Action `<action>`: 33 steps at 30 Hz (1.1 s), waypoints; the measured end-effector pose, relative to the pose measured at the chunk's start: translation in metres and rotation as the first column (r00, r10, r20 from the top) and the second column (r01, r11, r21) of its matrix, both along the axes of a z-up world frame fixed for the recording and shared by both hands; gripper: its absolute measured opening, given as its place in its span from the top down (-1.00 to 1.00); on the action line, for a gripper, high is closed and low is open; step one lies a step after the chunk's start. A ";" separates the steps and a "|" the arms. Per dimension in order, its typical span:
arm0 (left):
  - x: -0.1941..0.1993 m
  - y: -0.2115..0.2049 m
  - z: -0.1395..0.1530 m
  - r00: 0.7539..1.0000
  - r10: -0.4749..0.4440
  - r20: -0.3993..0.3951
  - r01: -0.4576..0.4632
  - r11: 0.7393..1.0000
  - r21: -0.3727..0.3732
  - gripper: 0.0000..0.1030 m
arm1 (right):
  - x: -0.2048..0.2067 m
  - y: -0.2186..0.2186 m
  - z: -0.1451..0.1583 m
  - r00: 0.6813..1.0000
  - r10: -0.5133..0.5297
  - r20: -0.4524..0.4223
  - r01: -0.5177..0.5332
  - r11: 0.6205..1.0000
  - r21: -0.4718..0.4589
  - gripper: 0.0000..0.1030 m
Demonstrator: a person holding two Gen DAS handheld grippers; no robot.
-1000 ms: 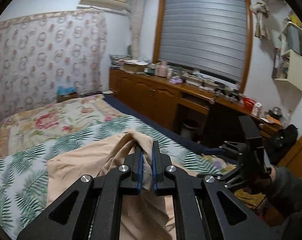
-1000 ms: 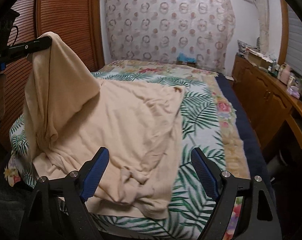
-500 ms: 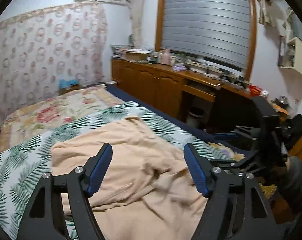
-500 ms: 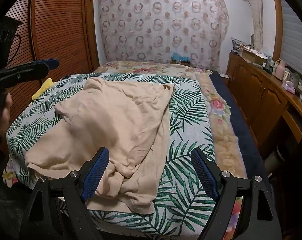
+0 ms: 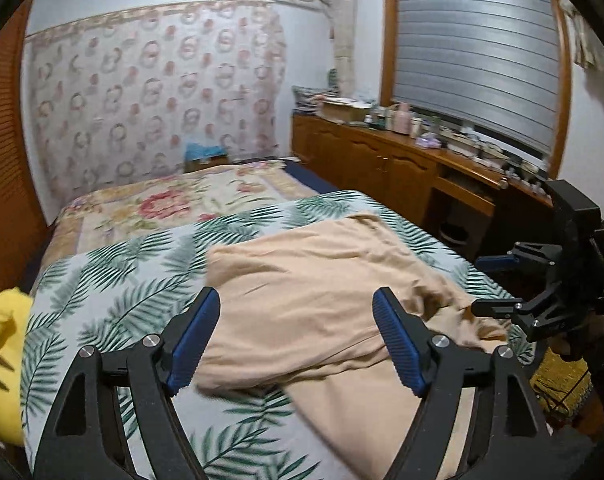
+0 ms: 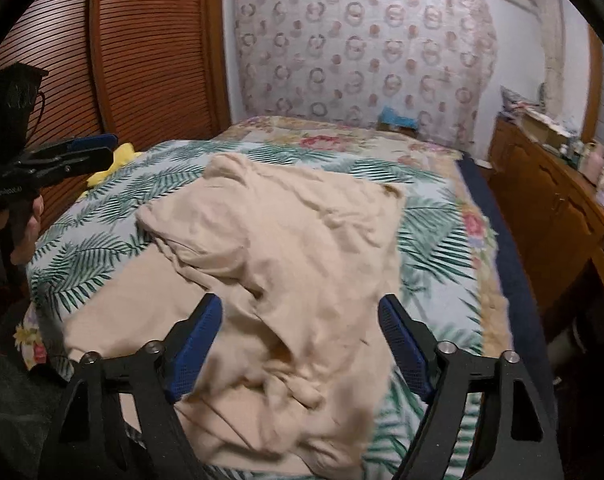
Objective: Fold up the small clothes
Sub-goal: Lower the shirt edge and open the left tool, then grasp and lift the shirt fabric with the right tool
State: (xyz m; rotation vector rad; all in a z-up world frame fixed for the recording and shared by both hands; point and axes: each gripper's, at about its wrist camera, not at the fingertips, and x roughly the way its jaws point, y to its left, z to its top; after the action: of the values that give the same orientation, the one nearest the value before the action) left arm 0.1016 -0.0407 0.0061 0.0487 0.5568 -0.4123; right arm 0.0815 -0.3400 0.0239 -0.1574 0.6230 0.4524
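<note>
Lying rumpled across the near end of the bed [image 6: 434,216], the beige garment [image 6: 285,248] runs its long axis from the near edge up toward the far right corner of the leaf-print cover, with 1 flap doubled over on top and a bunched hem nearest the right gripper [image 6: 299,344]. That gripper's jaws have just been closing a little but stand wide apart above the hem, pads touching nothing. In the left wrist view the garment [image 5: 322,280] lies ahead and slightly right of the left gripper [image 5: 297,336], whose jaws have just been opening and hold nothing. I judge the right gripper nearer the loose hem, the left nearer the folded edge. A yellow cloth [image 5: 1,344] sits apart at the left.
</note>
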 end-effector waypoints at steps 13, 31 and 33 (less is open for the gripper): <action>-0.007 0.035 -0.032 0.994 0.102 -0.036 -0.103 0.995 -0.015 -0.54 | 0.041 0.007 -0.028 0.990 0.035 -0.136 -0.037 0.999 -0.015 0.00; -0.011 0.048 -0.038 0.991 0.131 -0.042 -0.132 0.991 -0.021 -0.54 | -0.027 -0.007 0.033 0.995 0.088 0.050 -0.091 0.993 0.071 0.86; -0.012 0.048 -0.037 0.991 0.130 -0.040 -0.131 0.991 -0.024 -0.54 | -0.028 -0.016 0.026 0.998 0.056 0.032 -0.058 0.997 0.055 0.86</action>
State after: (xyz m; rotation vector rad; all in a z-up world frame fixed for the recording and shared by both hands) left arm 0.0896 0.0075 -0.0314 -0.0216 0.5888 -0.2933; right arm 0.0530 -0.3565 0.0499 -0.1285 0.5768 0.5210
